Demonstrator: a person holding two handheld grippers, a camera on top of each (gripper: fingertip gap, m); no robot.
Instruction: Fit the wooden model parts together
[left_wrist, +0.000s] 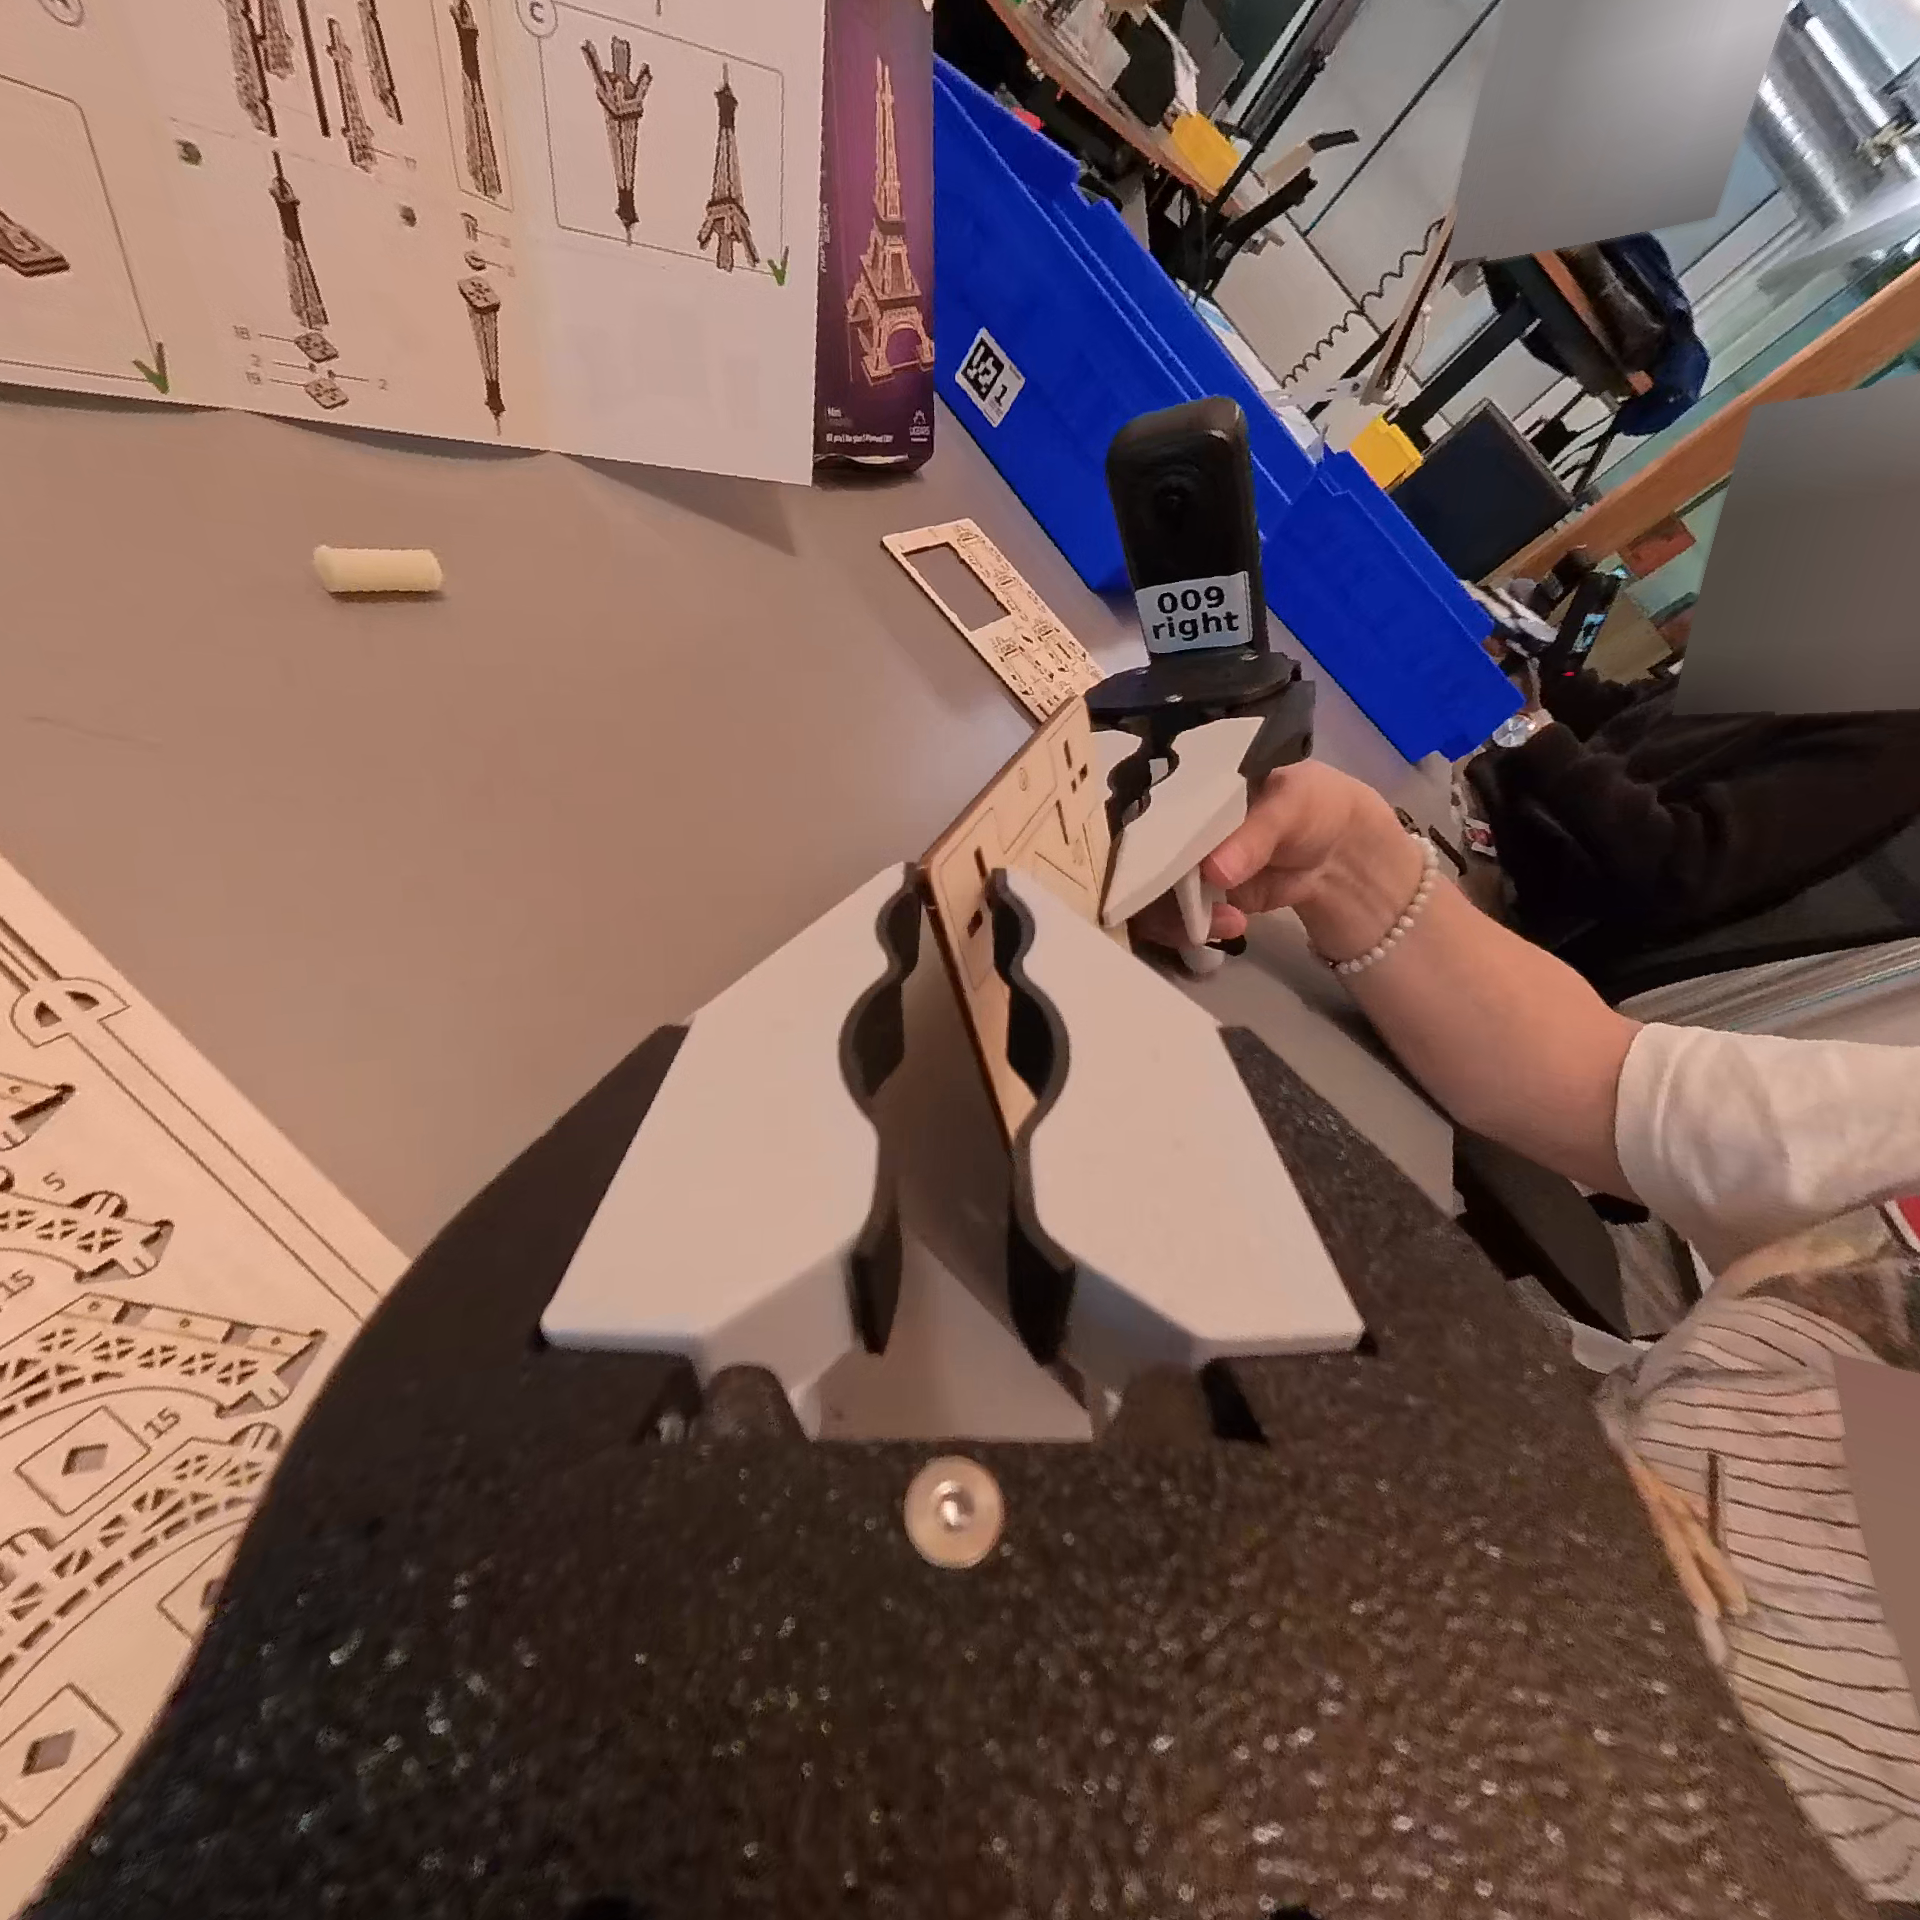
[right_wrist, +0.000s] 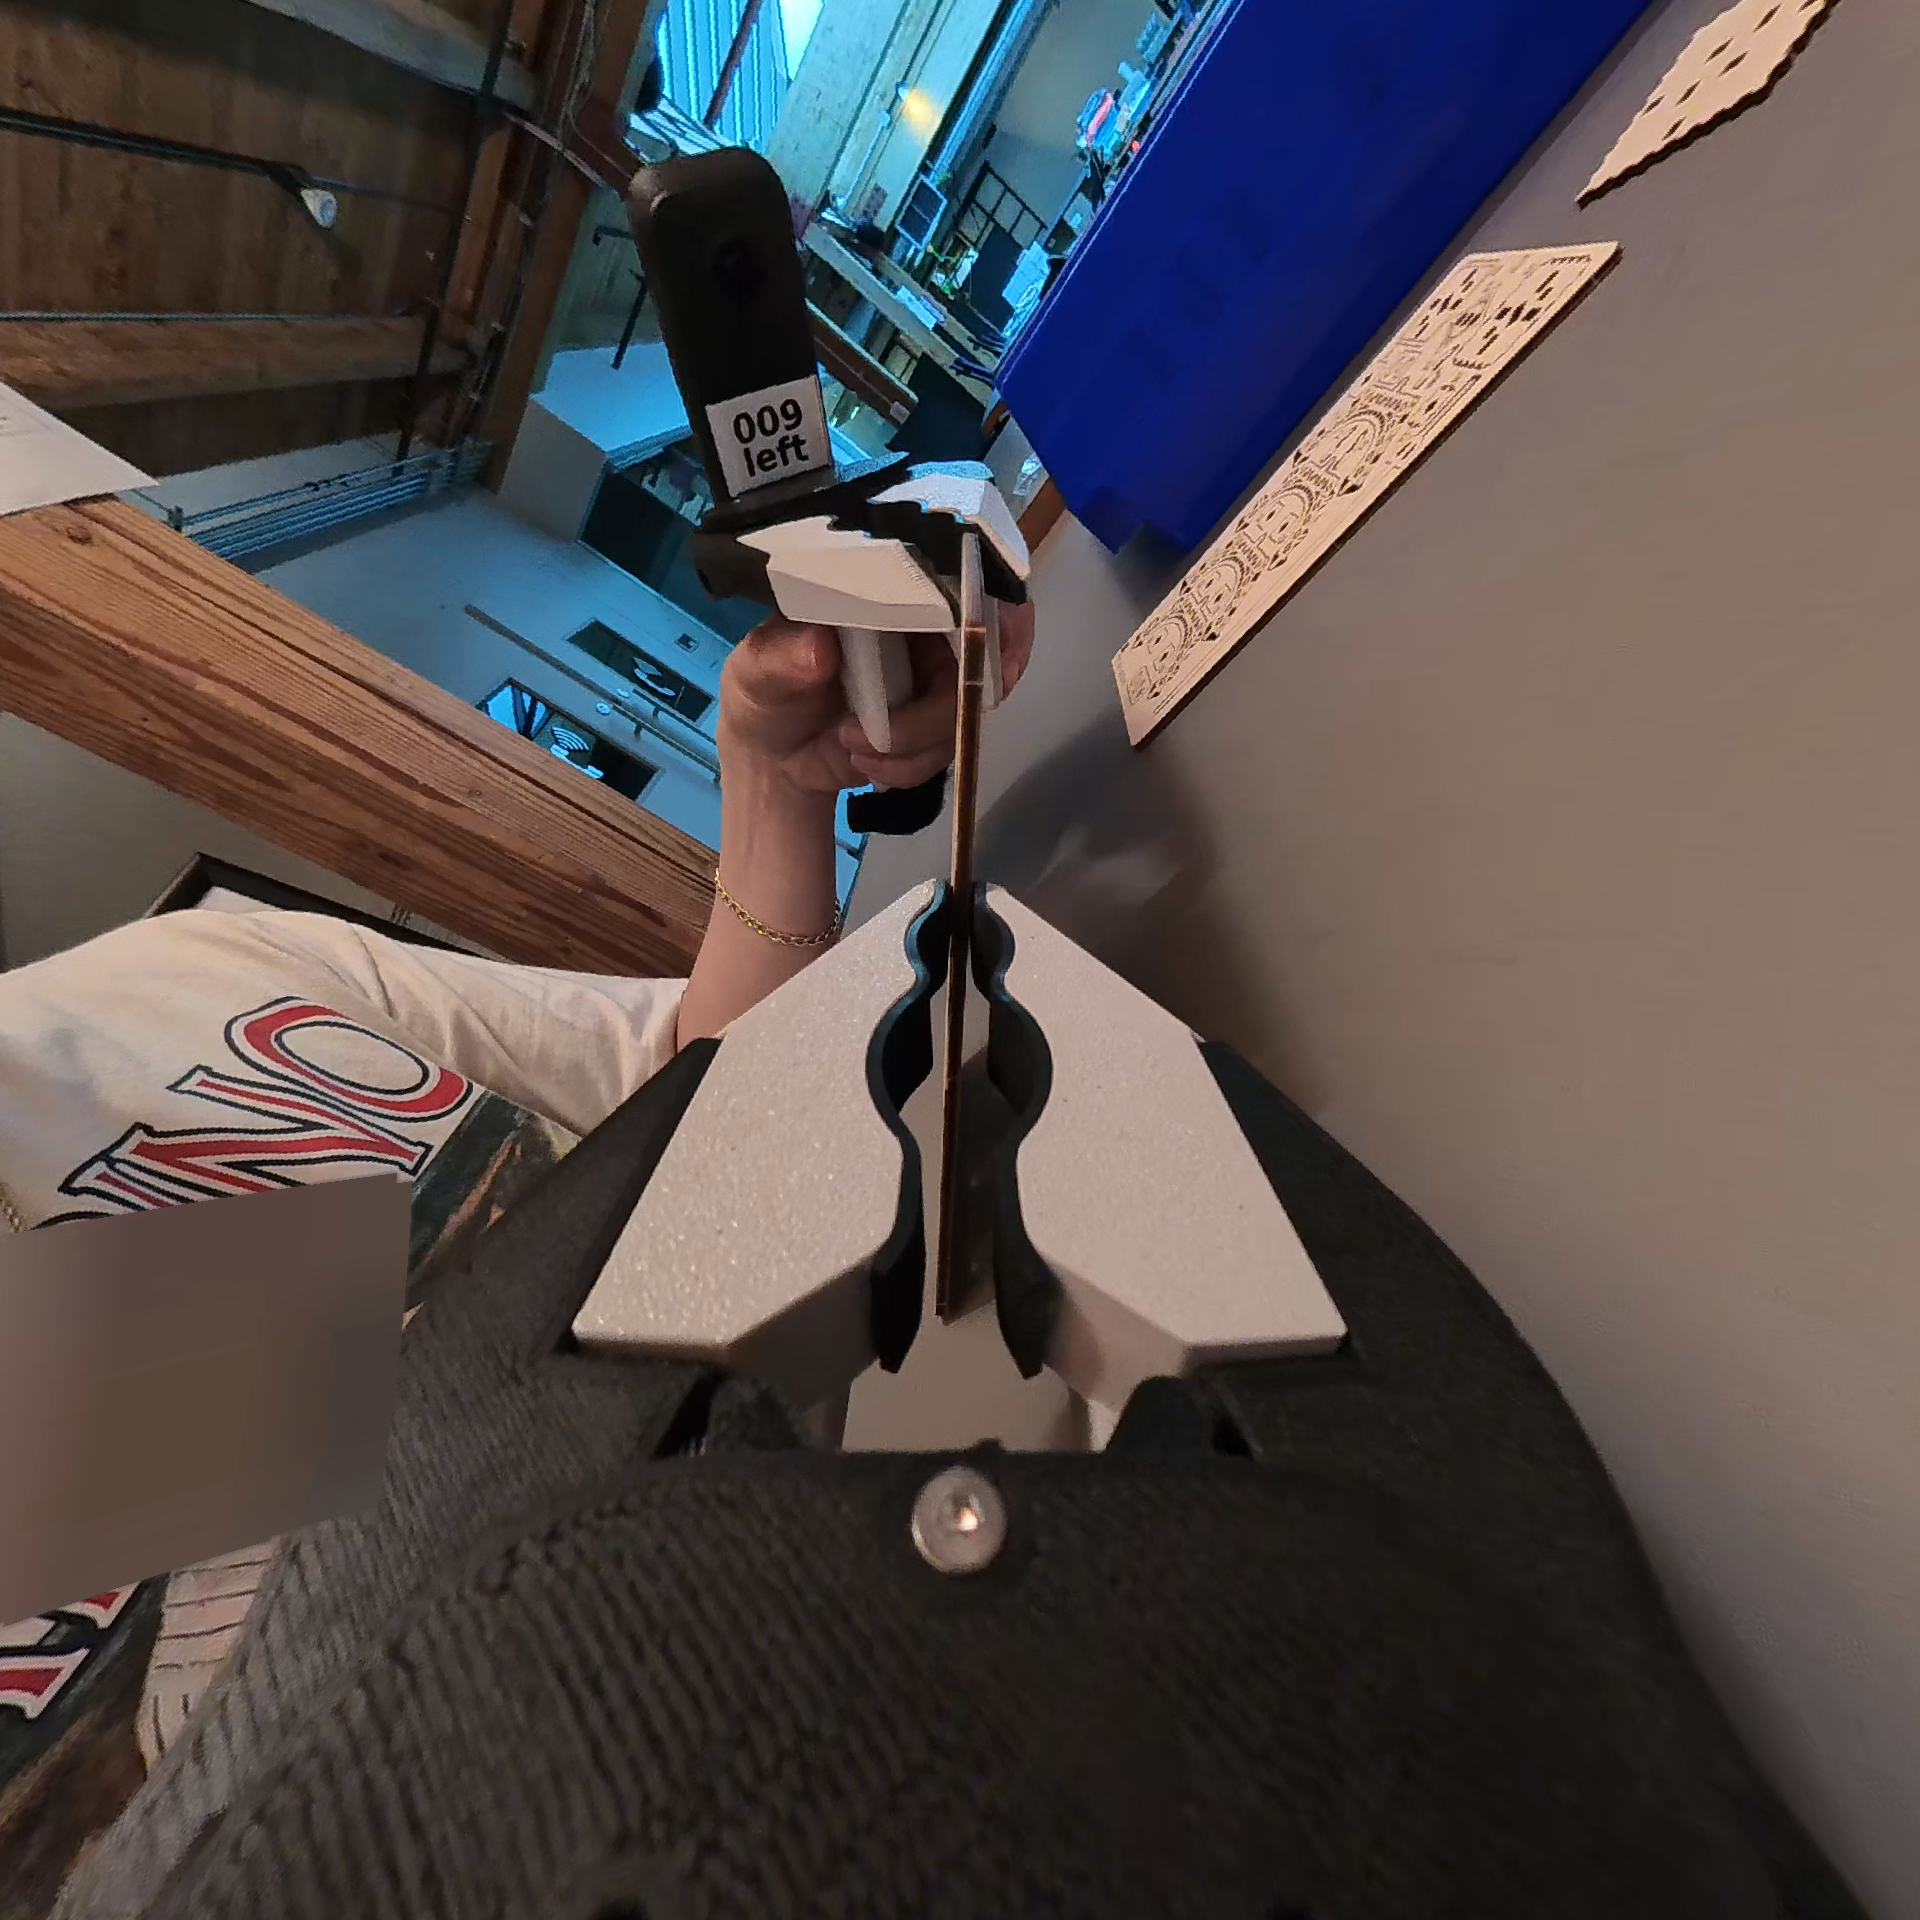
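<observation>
A thin laser-cut wooden sheet (left_wrist: 1023, 821) is held on edge above the grey table (left_wrist: 468, 779) by both grippers. My left gripper (left_wrist: 951, 894) is shut on its near end. My right gripper (left_wrist: 1127, 821), in a person's hand, grips the far end. In the right wrist view the sheet (right_wrist: 968, 748) shows edge-on as a thin line. My right gripper (right_wrist: 961, 899) is shut on its lower end, and my left gripper (right_wrist: 971, 540) clamps its upper end. Part of the sheet is hidden between the fingers.
An instruction sheet (left_wrist: 416, 208) and a purple box (left_wrist: 878, 260) stand at the back, with blue bins (left_wrist: 1143, 364) to the right. A wooden parts sheet (left_wrist: 997, 613), a white cylinder (left_wrist: 379, 571) and another parts sheet (left_wrist: 125, 1299) lie on the table. Two parts sheets (right_wrist: 1371, 478) (right_wrist: 1704, 94) show near the blue bin (right_wrist: 1299, 239). The tips of one gripper are about 7 cm away from the tips of the other. From the left gripper's tips to the white cylinder (left_wrist: 379, 571) is close to 15 cm.
</observation>
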